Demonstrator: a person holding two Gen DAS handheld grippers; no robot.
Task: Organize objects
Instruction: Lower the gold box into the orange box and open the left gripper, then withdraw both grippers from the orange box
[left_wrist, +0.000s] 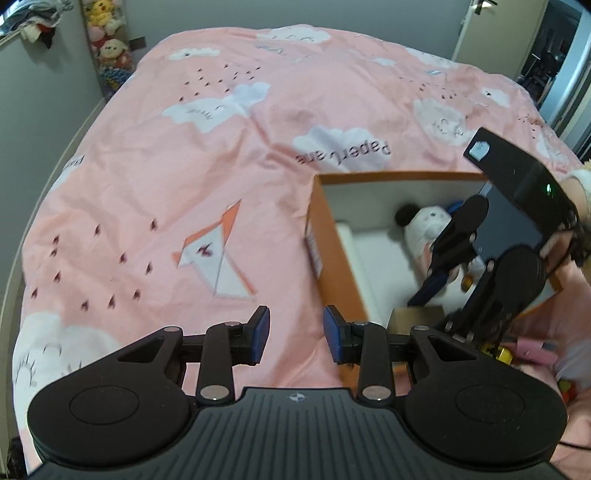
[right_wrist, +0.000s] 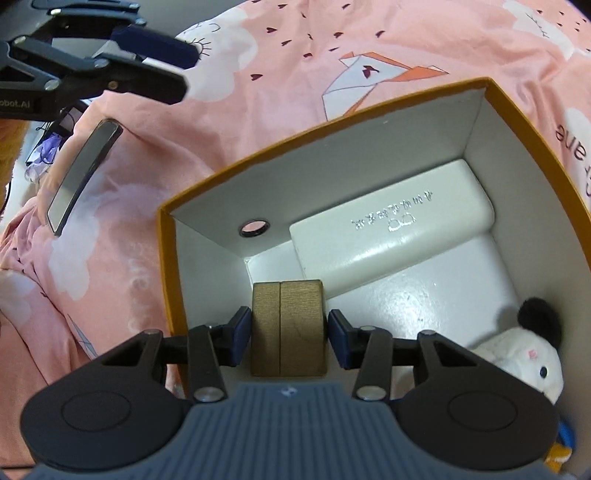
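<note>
From the left wrist: left claw (left_wrist: 295, 334) hanging spread and empty over the pink bedspread (left_wrist: 184, 184), blue pads (left_wrist: 260, 334) well apart, nothing between them — parked just beside the near corner of the orange box (left_wrist: 325, 236), probably to stay clear of the opening while the other hand works. Box set open-topped on the bed, so reachable straight from above. Right claw (left_wrist: 439, 280) dipped over the far side and down into the box, a corner of the brown block (left_wrist: 413, 319) showing low inside, the panda plush (left_wrist: 424, 225) lying further back against the white lining. Over to the right wrist: looking down into the same box (right_wrist: 170, 258), the right claw (right_wrist: 288, 338) straddling the wooden block (right_wrist: 288, 328), which sits low against the near wall. Pads (right_wrist: 240, 336) just beside the block's faces, a sliver of gap on the right side — loosened rather than clenched, by the look of it, though contact on the left impossible to rule out. Block tucked into the corner beside the long white case (right_wrist: 391, 243), likely to pack tight and leave floor free. Panda plush (right_wrist: 524, 354) at the right edge. Dark phone (right_wrist: 83, 173) lying out on the bedspread, not yet boxed, under the left claw (right_wrist: 155, 70).
</note>
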